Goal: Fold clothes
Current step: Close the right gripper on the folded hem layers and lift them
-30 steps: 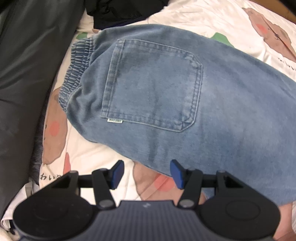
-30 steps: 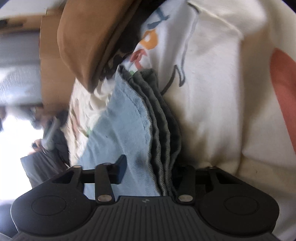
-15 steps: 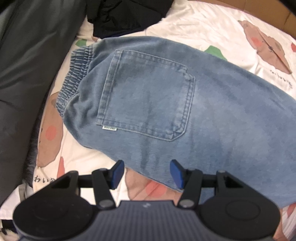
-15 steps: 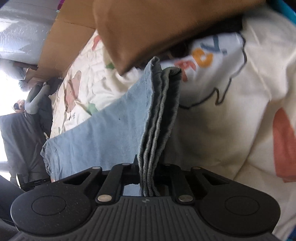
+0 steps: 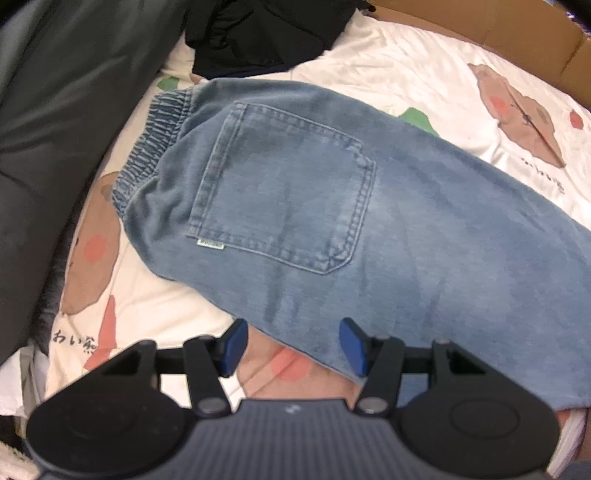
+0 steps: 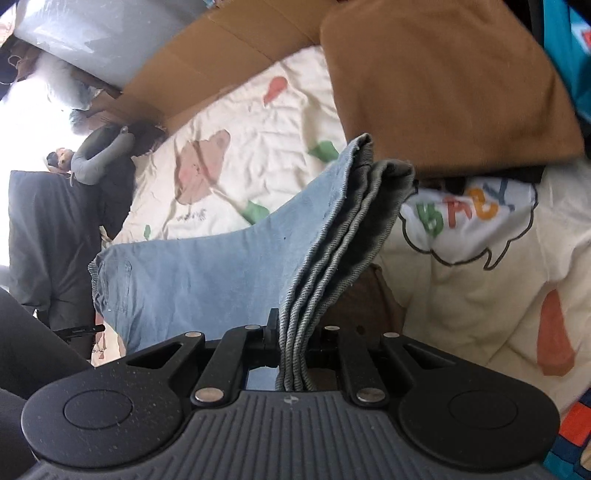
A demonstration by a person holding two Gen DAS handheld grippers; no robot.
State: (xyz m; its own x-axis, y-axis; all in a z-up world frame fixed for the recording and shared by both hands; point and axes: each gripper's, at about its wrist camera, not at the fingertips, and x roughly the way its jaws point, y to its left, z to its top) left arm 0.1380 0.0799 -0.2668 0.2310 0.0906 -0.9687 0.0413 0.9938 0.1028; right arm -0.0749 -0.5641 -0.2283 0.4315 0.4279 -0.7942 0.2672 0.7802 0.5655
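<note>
From the left wrist, the left gripper [image 5: 291, 345] hangs released over the bed, pointing steeply down, its blue pads [image 5: 352, 345] apart with nothing between them. Just ahead of it the jeans [image 5: 332, 221] lie flat on the sheet [image 5: 424, 85], back pocket [image 5: 284, 192] up, elastic waistband [image 5: 151, 147] off to the gripper's left. Only this view shows the pocket plainly, and a black garment [image 5: 258, 33] beyond the waistband. The leg end runs out of the picture to the right. A dark grey mass fills the left edge; I cannot tell what it is.

From the right wrist, the right gripper [image 6: 291, 332] is clenched on the jeans' [image 6: 221, 280] hems [image 6: 332, 266], several layers bunched upright between its jaws, which have just been closing on them. The cloth slopes down from there to the waistband, far to the gripper's left on the sheet [image 6: 258, 122]. This view alone shows a brown garment [image 6: 443, 81] beyond the hems and a cream top [image 6: 480, 266] with coloured letters to the gripper's right. The pads are hidden by denim. The far left is washed out by glare.
</note>
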